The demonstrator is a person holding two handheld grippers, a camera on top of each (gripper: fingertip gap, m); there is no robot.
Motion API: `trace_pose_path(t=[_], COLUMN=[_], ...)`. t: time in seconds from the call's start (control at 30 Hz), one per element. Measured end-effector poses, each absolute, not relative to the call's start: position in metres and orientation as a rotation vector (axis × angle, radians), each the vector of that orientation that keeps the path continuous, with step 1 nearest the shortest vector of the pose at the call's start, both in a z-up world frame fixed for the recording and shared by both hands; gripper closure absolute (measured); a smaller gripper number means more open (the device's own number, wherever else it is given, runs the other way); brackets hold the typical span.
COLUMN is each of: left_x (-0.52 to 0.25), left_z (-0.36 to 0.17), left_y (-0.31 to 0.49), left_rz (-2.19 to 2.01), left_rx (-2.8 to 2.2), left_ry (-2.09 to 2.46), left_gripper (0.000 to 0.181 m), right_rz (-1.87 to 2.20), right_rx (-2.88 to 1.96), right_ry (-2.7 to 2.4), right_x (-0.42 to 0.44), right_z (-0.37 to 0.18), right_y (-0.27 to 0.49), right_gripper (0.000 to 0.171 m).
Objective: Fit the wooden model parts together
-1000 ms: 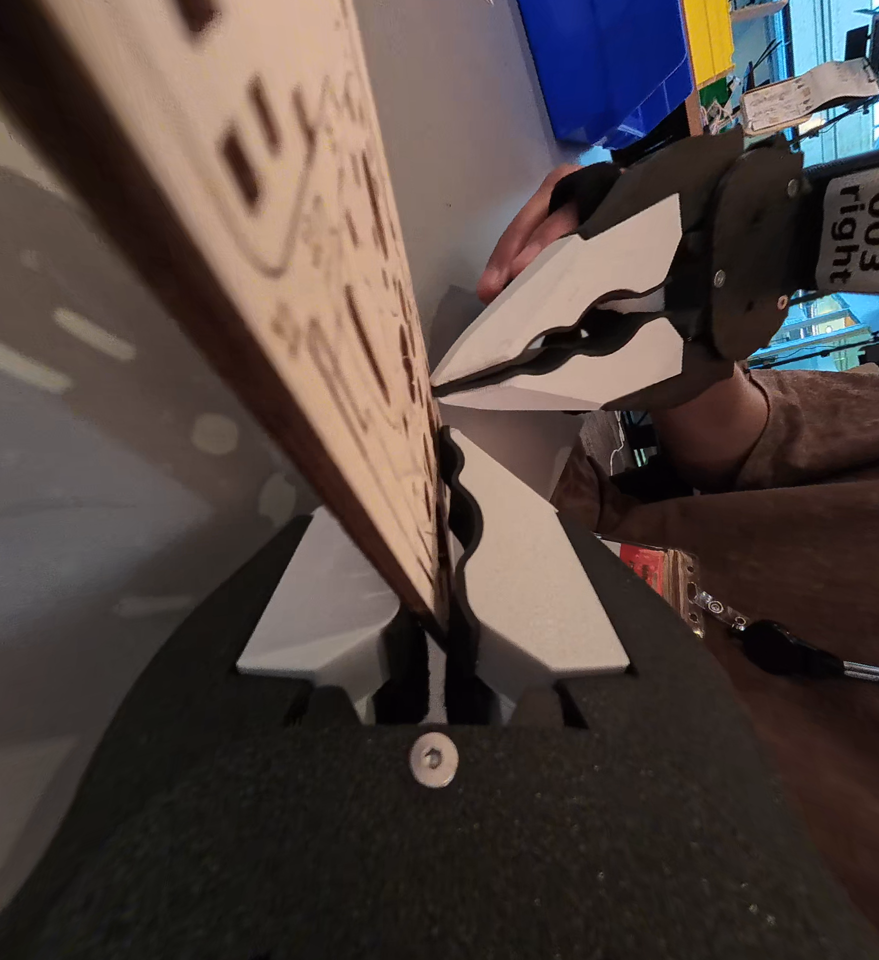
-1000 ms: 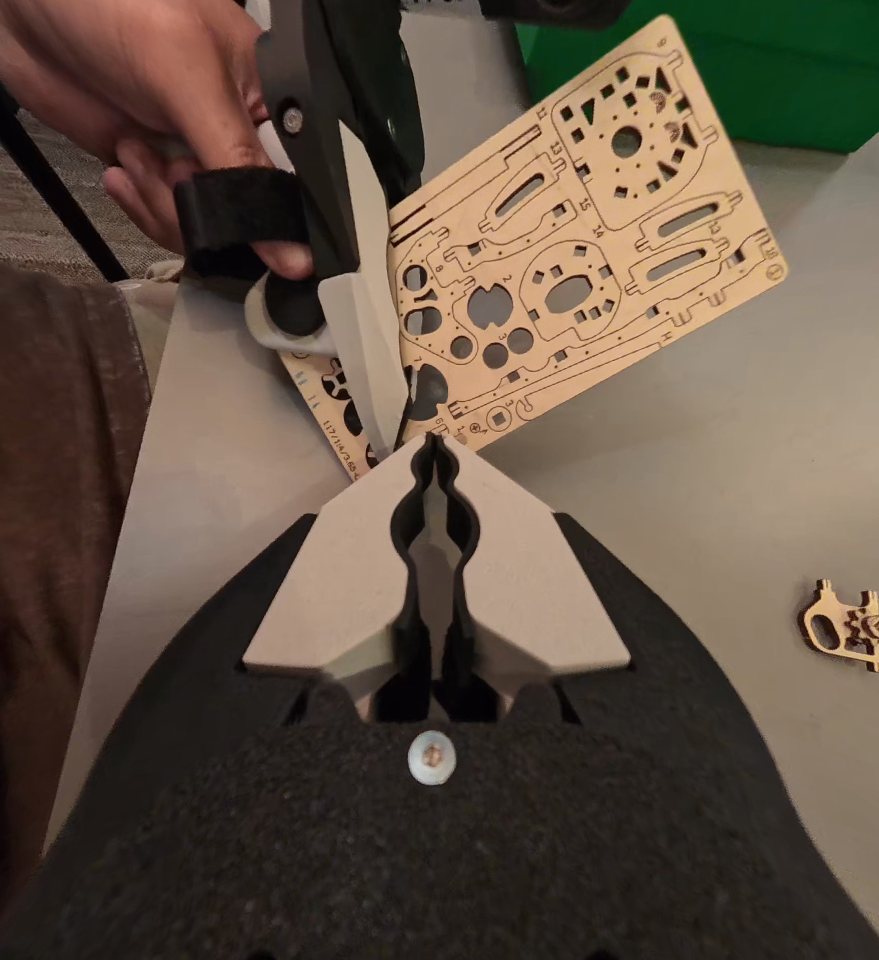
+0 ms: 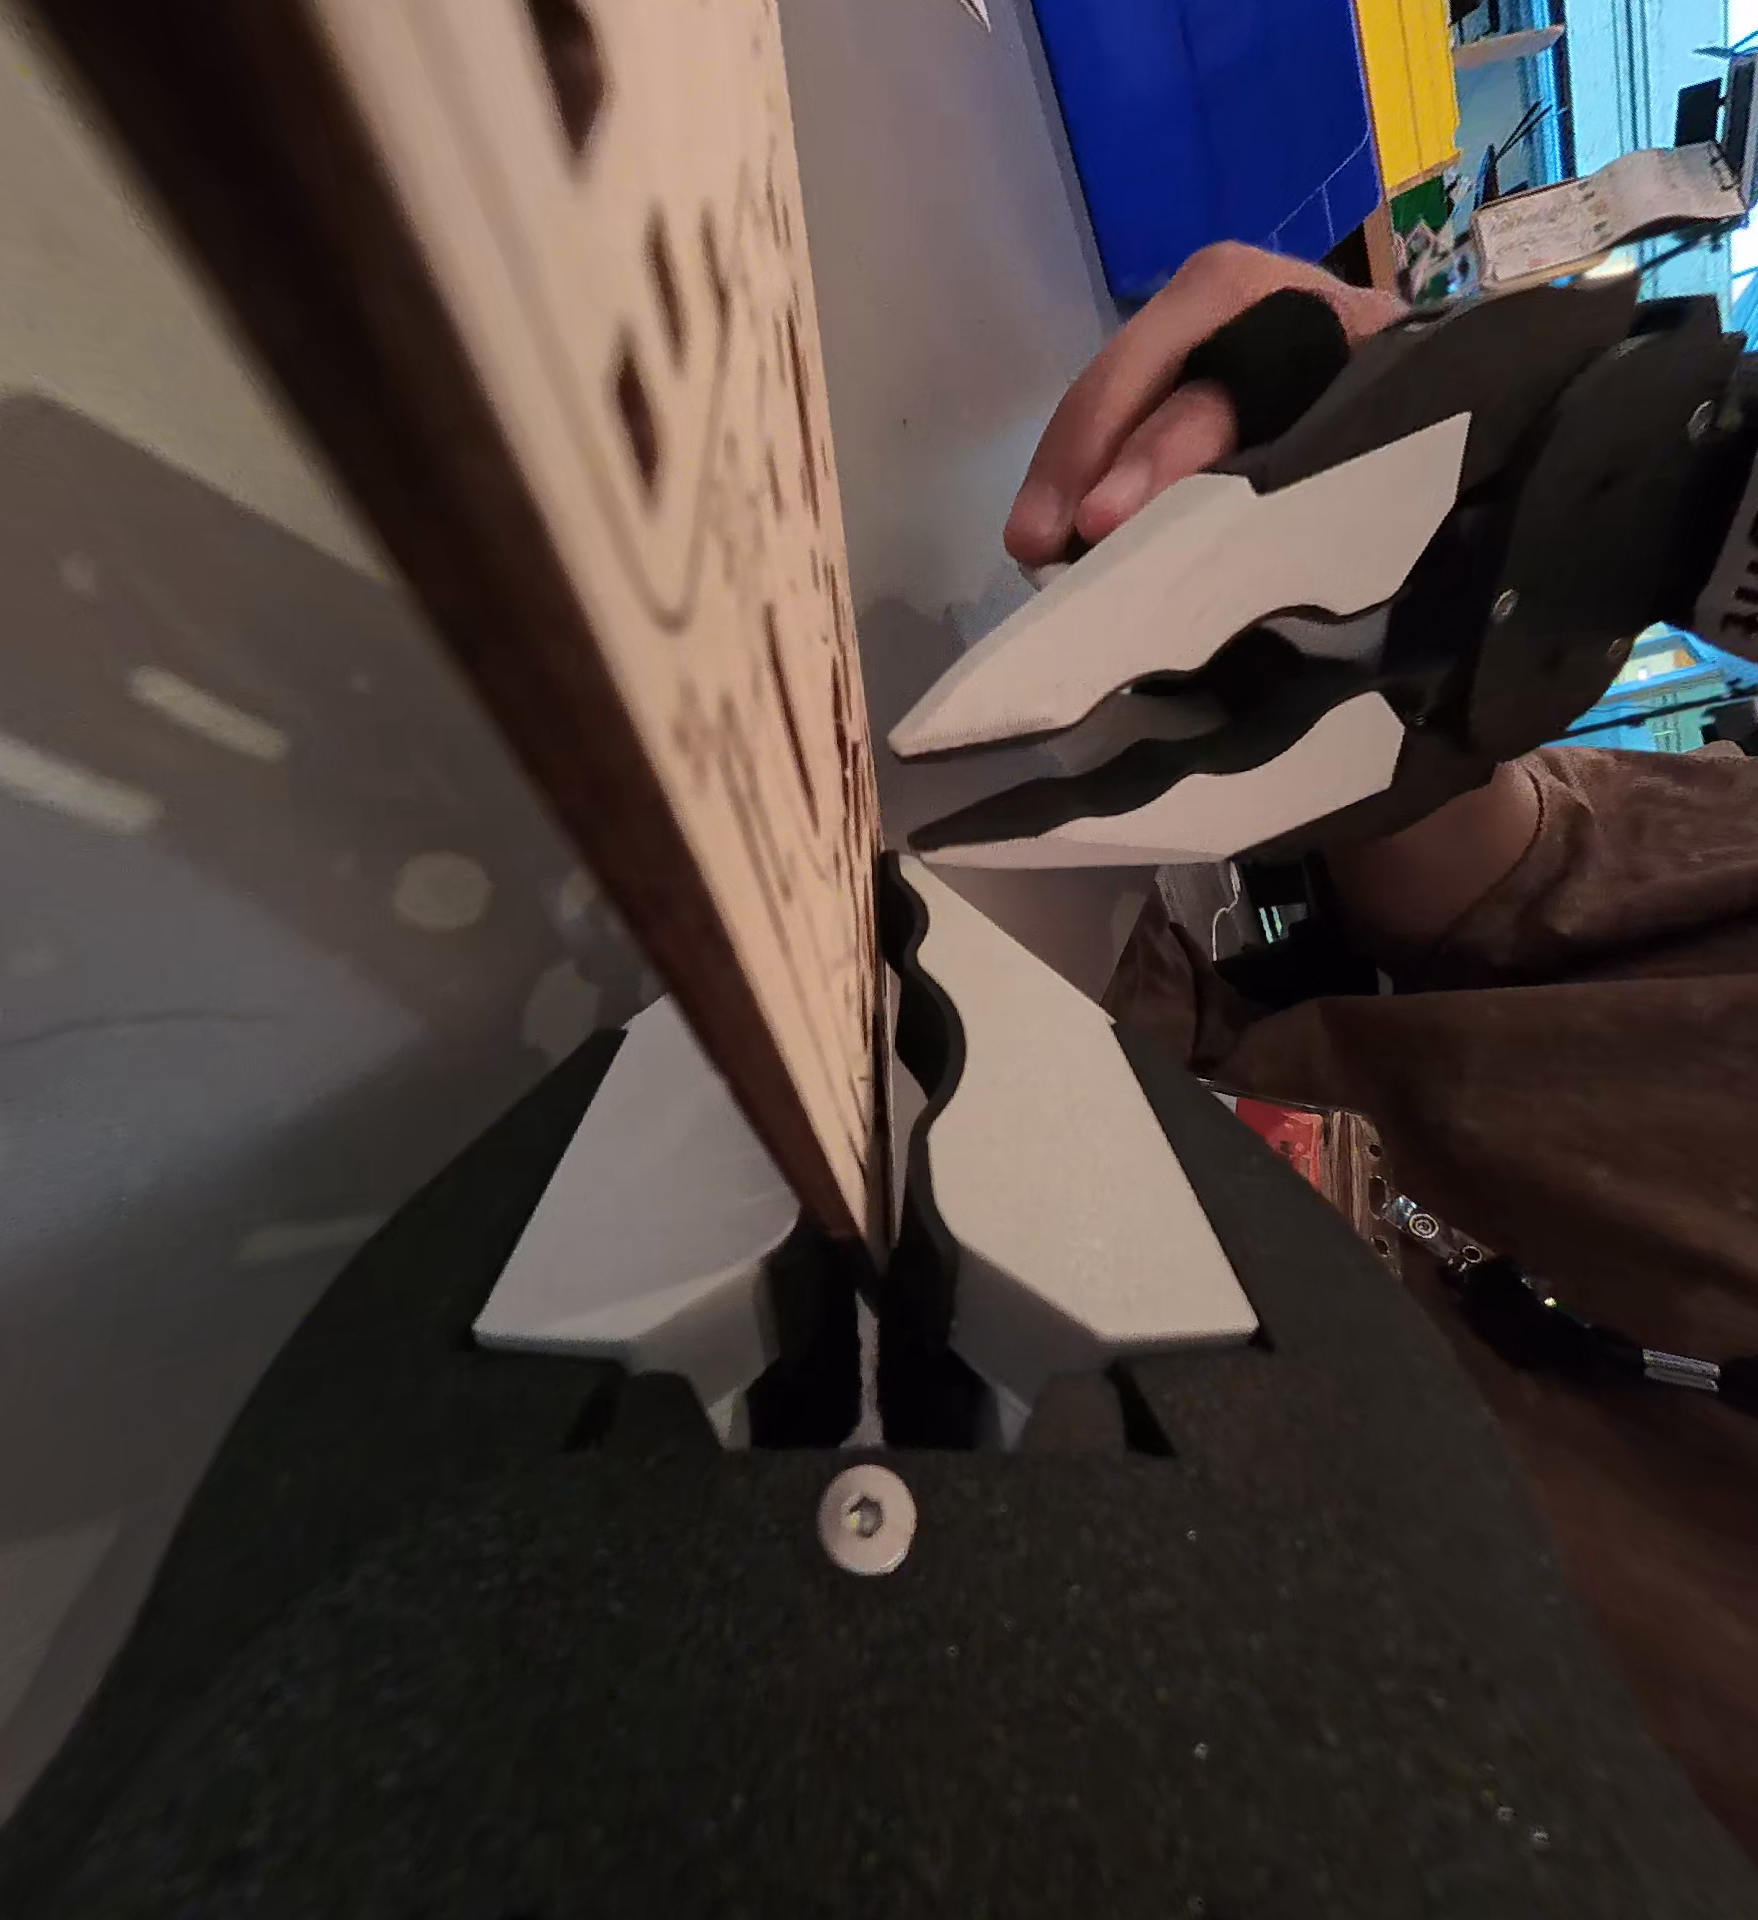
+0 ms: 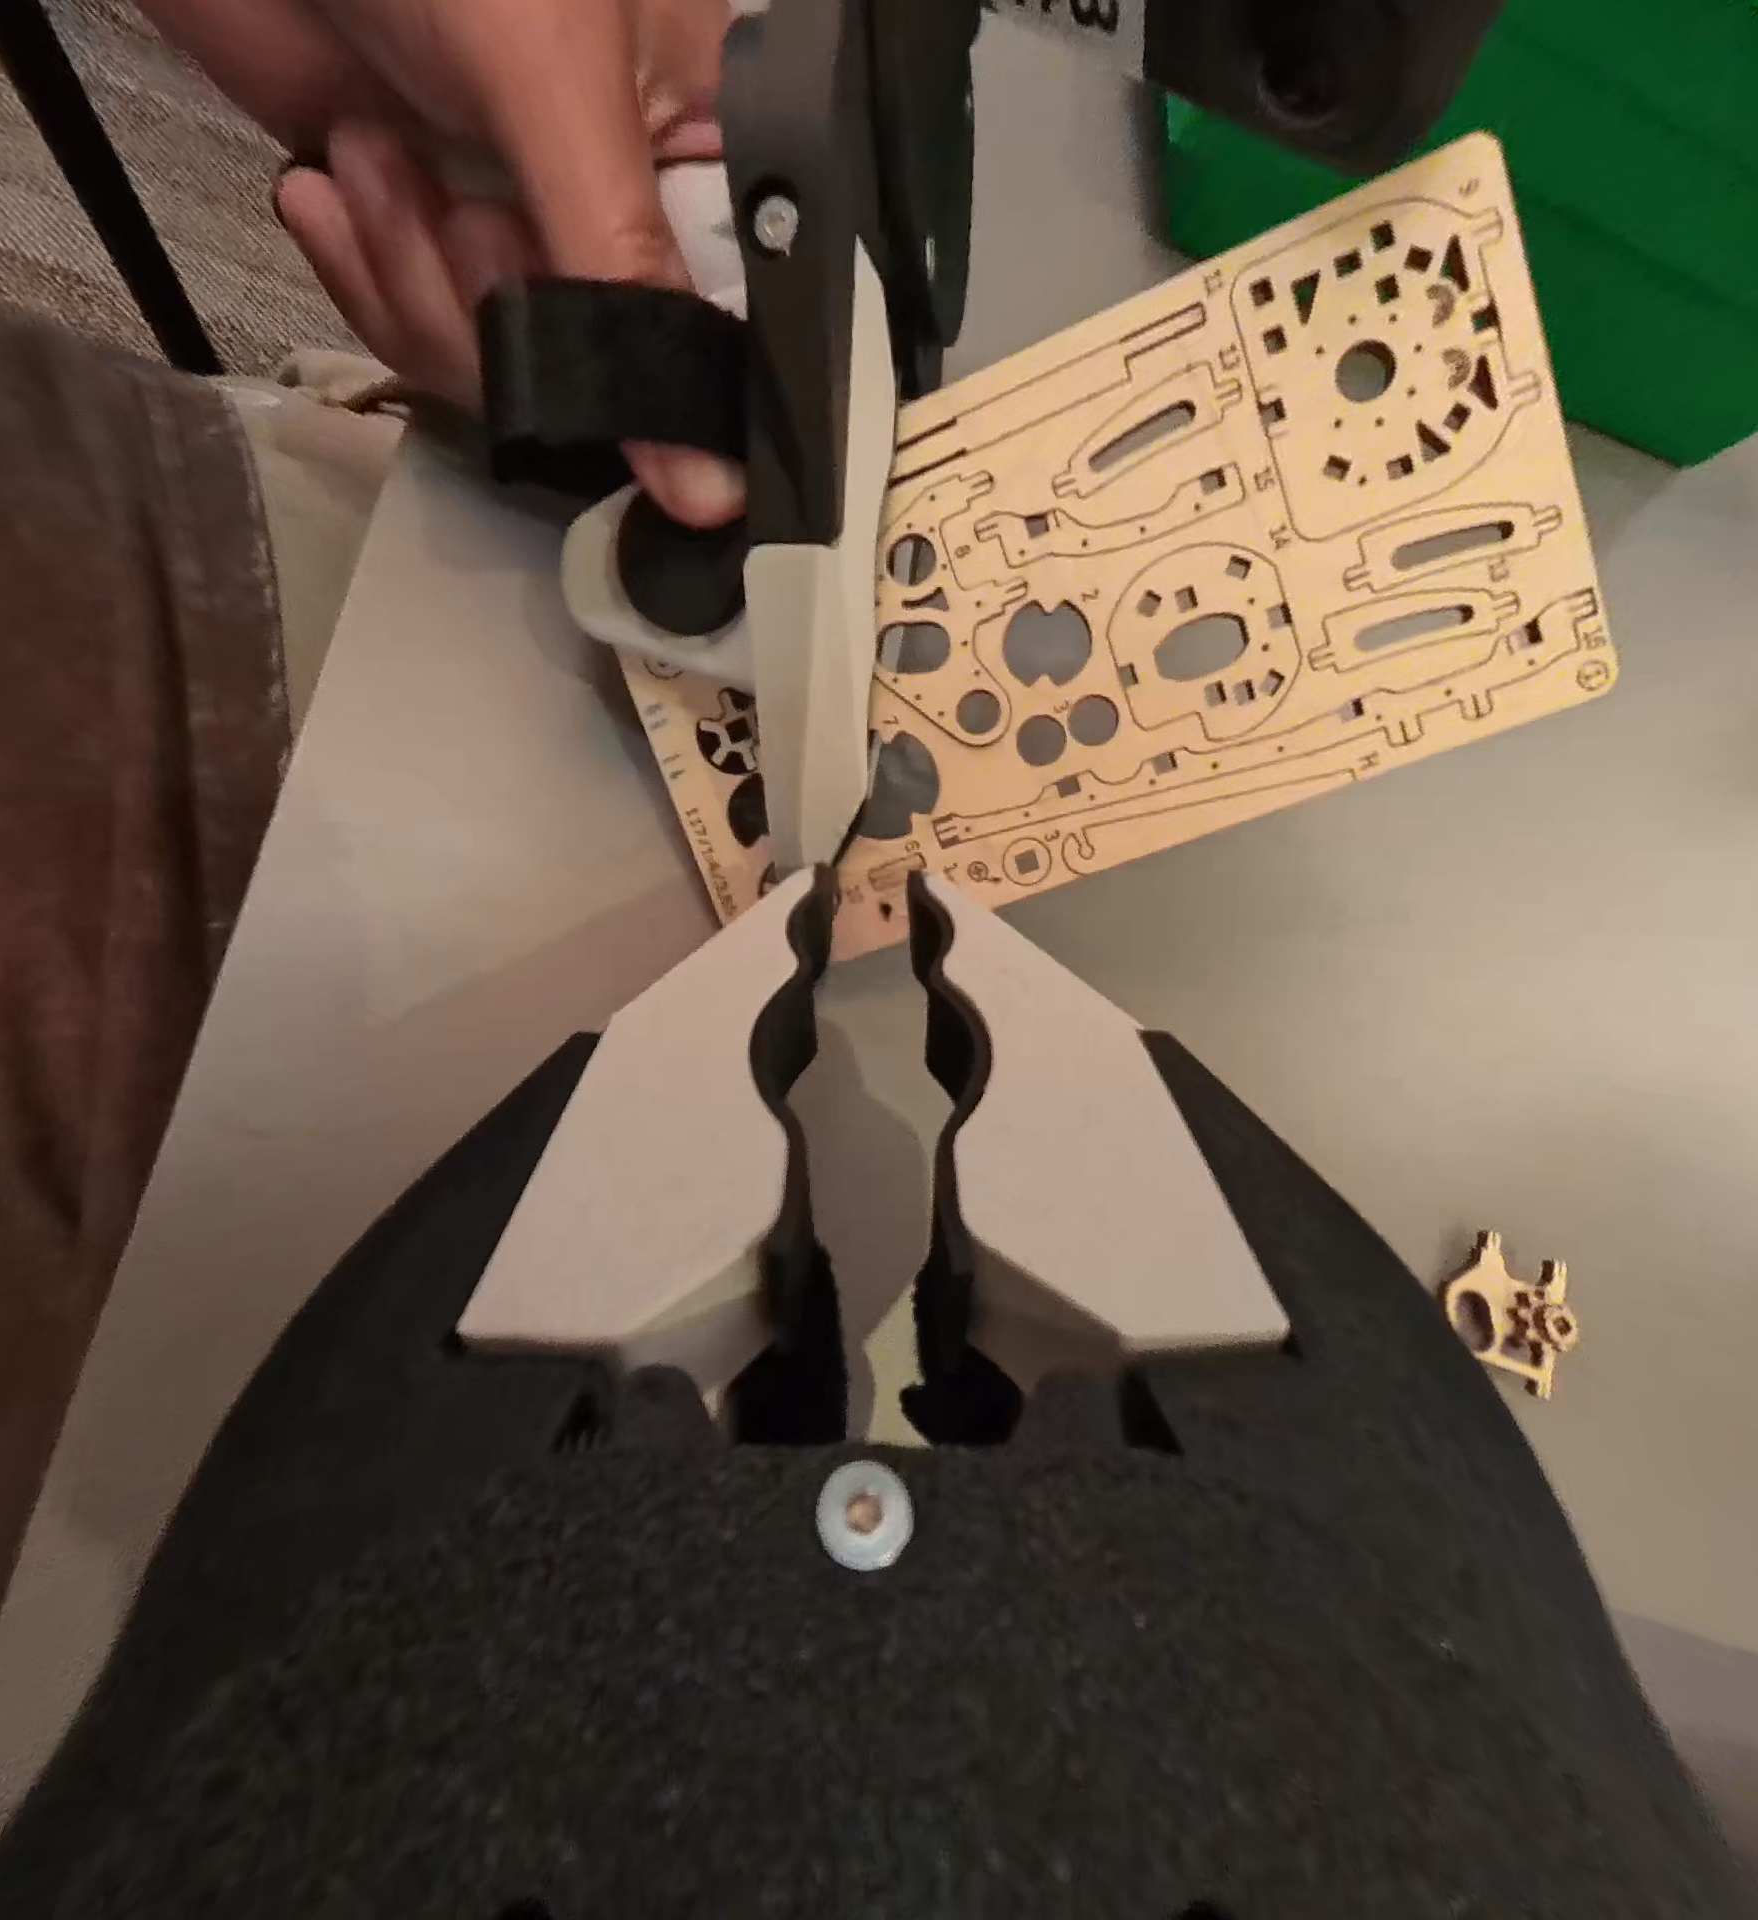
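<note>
Right gripper (image 4: 870, 883) has opened beside sheet (image 4: 1218, 582)

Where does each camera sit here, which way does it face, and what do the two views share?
Left wrist view: sits on the left tongs, facing along the clamped wooden sheet toward the right tongs; a hand and brown sleeve show.
Right wrist view: sits on the open right tongs, looking down at the grey table and a loose wooden piece; a hand shows.
Shared: sheet, both tongs.
</note>
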State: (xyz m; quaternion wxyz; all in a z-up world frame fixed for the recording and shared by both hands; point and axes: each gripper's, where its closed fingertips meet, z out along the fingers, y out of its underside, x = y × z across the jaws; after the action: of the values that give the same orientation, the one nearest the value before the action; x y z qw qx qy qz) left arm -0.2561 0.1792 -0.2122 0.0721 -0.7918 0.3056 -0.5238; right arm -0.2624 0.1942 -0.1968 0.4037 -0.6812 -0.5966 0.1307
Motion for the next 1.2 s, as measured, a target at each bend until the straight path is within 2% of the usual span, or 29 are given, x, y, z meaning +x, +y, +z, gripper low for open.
trace_pose_path(t=[0.13,0.27,0.73,0.87,1.03,1.13,1.2], left_x=[-0.256,-0.255,-0.256,-0.254,-0.255,-0.255,-0.257], left_z=[-0.212,-0.212,-0.214,-0.213,-0.213,-0.214,-0.213], left_y=[0.179,0.176,0.177,0.175,0.176,0.177,0.179], left_rz=[-1.576,-1.569,-1.519,-1.532,-1.556,-1.543,-1.553], left_rx=[-2.38,-2.37,-2.366,-2.349,-2.364,-2.368,-2.376], left_ry=[0.924,0.952,0.973,0.991,0.97,0.971,0.943], left_gripper=[0.18,0.18,0.175,0.179,0.179,0.179,0.178], right_rz=[0.299,0.29,0.41,0.515,0.459,0.407,0.409], right_rx=[-1.707,-1.717,-1.821,-1.815,-1.787,-1.839,-1.806], right_ry=[-1.516,-1.491,-1.413,-1.327,-1.346,-1.411,-1.398], right_x=[-0.264,-0.264,-0.264,-0.257,-0.254,-0.257,-0.261], right_z=[-0.195,-0.194,-0.202,-0.183,-0.177,-0.206,-0.205], right_y=[0.197,0.201,0.202,0.203,0.199,0.196,0.198], right_gripper=[0.16,0.171,0.171,0.171,0.171,0.17,0.171])
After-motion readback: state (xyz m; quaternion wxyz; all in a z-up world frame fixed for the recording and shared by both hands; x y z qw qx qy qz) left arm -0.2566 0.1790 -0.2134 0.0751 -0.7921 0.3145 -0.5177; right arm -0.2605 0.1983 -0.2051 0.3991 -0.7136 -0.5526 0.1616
